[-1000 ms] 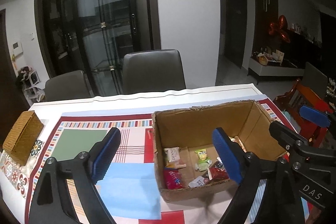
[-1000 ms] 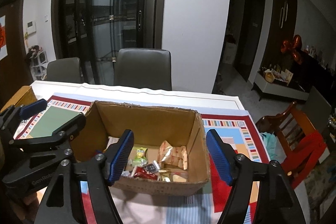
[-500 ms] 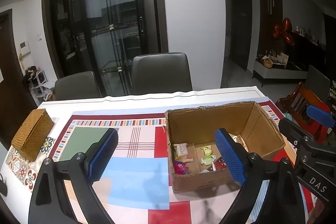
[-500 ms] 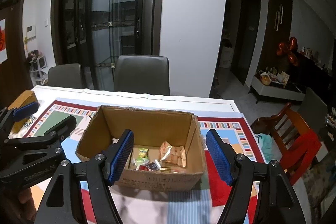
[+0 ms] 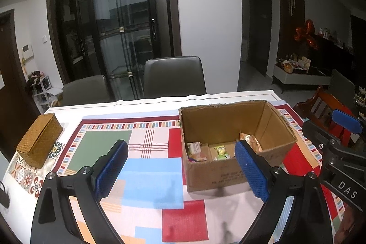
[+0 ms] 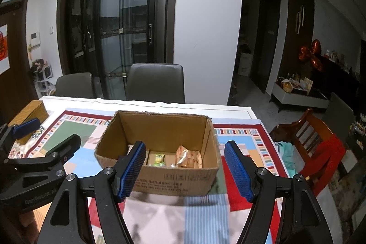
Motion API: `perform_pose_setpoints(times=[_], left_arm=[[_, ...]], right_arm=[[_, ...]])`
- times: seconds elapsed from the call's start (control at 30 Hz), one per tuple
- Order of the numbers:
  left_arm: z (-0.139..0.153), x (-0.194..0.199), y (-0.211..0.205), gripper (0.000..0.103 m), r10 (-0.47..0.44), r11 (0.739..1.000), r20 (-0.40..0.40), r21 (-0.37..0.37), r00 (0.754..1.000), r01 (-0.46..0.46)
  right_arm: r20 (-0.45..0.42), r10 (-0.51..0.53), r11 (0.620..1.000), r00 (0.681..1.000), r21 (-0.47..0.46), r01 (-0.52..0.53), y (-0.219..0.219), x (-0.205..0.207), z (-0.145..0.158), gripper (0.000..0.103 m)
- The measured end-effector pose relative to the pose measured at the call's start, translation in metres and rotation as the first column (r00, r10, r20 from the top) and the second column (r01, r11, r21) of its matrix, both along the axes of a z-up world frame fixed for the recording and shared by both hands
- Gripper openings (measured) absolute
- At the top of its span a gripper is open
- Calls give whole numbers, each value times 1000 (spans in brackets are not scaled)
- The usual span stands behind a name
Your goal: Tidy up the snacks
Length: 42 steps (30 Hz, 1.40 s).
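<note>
1. On the surface (image 5: 160, 104) lies a cloth (image 5: 151, 141) with bright squares of red, blue, green and white.
2. On that cloth sits a brown cardboard box (image 5: 228, 173) with its top open. It shows in the other view too (image 6: 173, 182).
3. Down in the box are the snacks (image 6: 183, 158). One is a small green and yellow packet (image 6: 159, 159). Beside it are shiny orange packets (image 6: 188, 157).
4. From the left side you can also see a white packet (image 5: 194, 148) near the box's left wall.
5. Left claw (image 5: 180, 170) is wide apart and holds nothing. Its blue pads (image 5: 250, 172) have just been spreading a bit more. Only the cloth and the near left corner of the box show between them.
6. Right claw (image 6: 185, 172) is apart too and holds nothing. It hangs in front of the box, and the box's front wall shows in the gap.
7. Each claw shows at the edge of the other claw's view.
8. Far to the left on the surface sits a woven yellow-brown box (image 5: 40, 138) with its lid on, well apart from the cardboard box.
9. Behind the surface stand two grey chairs (image 5: 175, 76), and behind them are dark glass doors (image 5: 109, 26).
10. To the right stands a wooden chair (image 6: 313, 132) with something red on it.
</note>
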<state>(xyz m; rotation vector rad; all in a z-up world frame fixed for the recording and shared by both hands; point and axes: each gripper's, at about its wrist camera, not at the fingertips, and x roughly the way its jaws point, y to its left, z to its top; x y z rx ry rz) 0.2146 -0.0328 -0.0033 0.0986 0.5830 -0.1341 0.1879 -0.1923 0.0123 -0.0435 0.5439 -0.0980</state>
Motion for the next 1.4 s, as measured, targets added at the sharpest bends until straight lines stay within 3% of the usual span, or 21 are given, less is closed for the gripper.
perform_pose_setpoints(times=[1.4], left_arm=[[-15,-135,29,95,33,999,-8,-8,999,-33]], right_arm=[[53,-63,998,997,14,62,12,-132,-14,72]])
